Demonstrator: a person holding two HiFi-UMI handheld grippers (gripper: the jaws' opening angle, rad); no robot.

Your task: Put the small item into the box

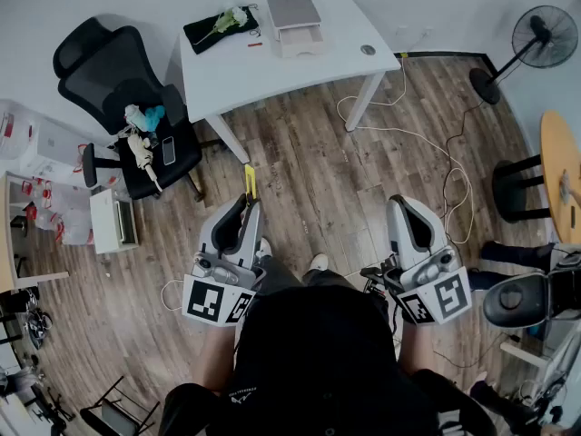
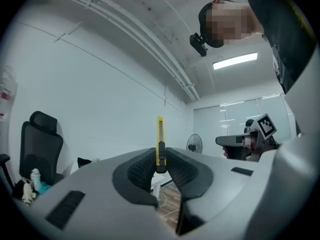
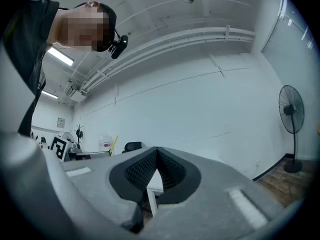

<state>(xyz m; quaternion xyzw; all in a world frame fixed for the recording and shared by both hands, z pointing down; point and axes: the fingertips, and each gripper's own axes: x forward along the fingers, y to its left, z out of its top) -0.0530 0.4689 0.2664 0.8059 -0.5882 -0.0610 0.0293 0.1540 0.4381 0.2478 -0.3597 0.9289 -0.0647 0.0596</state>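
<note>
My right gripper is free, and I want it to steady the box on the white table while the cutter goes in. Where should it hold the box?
Take the box by its right-hand wall, the right gripper coming from the right: the table looks bare there, while the black cloth lies close on its left. That probably leaves the left gripper and yellow cutter room.

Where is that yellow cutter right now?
The cutter is pinched in the left hand-held gripper, left of centre in the head view, poking out over the wood floor short of the white table.
</note>
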